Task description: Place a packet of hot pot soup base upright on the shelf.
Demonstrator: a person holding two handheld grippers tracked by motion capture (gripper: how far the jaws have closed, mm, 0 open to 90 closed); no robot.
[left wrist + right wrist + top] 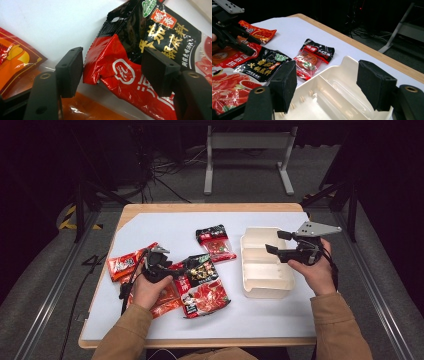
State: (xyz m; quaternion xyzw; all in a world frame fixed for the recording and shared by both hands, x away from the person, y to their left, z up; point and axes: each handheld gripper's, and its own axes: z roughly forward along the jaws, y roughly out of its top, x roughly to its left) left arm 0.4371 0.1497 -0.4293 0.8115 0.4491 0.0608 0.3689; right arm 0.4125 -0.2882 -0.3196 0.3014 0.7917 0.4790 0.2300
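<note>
The red-and-black pouch lies on the tabletop, its crumpled corner between the left gripper's parted jaws; the pads stand clear of it. Its lower end is cut off in the left gripper view. Orange packets lie partly hidden under the left hand. The right gripper hovers open, holding nothing, over the white tray.

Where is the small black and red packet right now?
In the high view the small black and red packet lies flat on the white table cover, just left of the cream divided tray and behind the big black and red sauce packet.
</note>
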